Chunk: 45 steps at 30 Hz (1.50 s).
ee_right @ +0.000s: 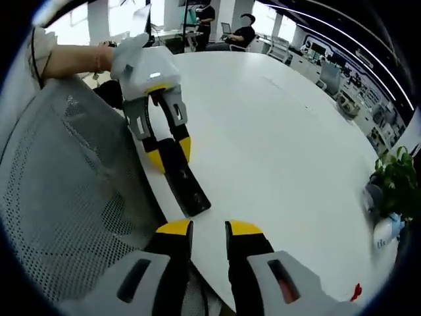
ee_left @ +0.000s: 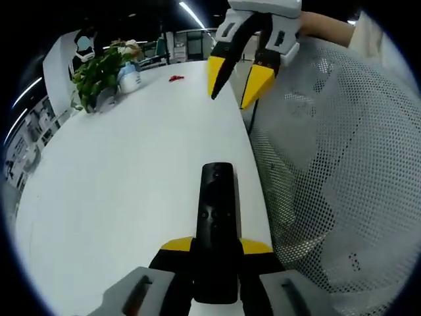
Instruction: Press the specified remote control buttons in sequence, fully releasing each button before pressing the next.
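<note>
- Two yellow-tipped jaws of the left gripper (ee_left: pixel 217 247) are clamping the black remote control (ee_left: pixel 216 217) between them.
- Right gripper (ee_right: pixel 209 230) is hovering unloaded, jaws slightly parted, beyond the remote's far end.

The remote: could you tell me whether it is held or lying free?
Held: the left tool is shut on the remote, its yellow tips at both sides, over the table.

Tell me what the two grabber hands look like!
Both look alike. The left gripper has a white body, grey and black arms, and yellow tips. The right gripper matches, with pointed yellow tips. The person wears a white sleeve and a wristband.
</note>
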Motion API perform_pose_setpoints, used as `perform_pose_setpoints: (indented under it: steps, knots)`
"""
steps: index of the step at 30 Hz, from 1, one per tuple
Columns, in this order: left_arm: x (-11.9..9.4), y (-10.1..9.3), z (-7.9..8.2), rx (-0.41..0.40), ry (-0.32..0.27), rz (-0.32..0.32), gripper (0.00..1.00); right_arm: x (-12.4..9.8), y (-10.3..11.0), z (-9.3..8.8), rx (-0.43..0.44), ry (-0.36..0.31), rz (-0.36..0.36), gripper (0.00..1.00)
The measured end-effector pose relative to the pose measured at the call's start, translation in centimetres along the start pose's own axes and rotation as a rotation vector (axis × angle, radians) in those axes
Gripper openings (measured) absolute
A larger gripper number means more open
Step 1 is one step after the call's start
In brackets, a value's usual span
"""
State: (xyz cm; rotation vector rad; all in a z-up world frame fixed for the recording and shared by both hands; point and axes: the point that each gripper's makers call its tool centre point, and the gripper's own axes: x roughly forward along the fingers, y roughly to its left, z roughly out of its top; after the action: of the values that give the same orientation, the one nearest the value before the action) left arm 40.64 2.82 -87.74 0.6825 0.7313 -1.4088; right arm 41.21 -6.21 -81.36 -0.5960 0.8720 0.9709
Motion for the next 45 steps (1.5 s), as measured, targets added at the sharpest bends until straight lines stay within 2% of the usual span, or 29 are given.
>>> perform_pose_setpoints:
  steps: [6,13,19,22,28,33,38,45]
  knots:
    - [0.0,-0.2,-0.1,-0.006,0.003,0.005,0.24,3.1,0.3,-0.6,-0.031,0.081,0.091,0.01]
    - [0.0,-0.4,-0.1,-0.016,0.012,0.011,0.24,4.9,0.9,-1.7,-0.034,0.139,0.134,0.0]
    - [-0.1,-0.4,-0.1,-0.018,0.009,0.011,0.24,5.4,1.9,-1.7,-0.068,0.149,0.143,0.0]
    - [-0.1,-0.5,-0.1,-0.018,0.008,0.011,0.24,5.4,1.7,-1.2,-0.078,0.131,0.131,0.0]
    - [-0.1,-0.5,-0.1,-0.018,0.002,0.011,0.24,5.6,1.9,-1.1,-0.105,0.139,0.126,0.0]
    - [-0.1,-0.6,-0.1,-0.019,0.001,0.011,0.24,5.7,1.8,-1.2,-0.074,0.15,0.13,0.0]
    - [-0.2,-0.6,-0.1,-0.02,-0.001,0.011,0.25,5.8,1.7,-1.1,0.003,0.206,0.158,0.0]
    - [-0.2,-0.5,-0.1,-0.018,-0.004,0.009,0.25,6.0,1.8,-1.1,0.017,0.295,0.167,0.0]
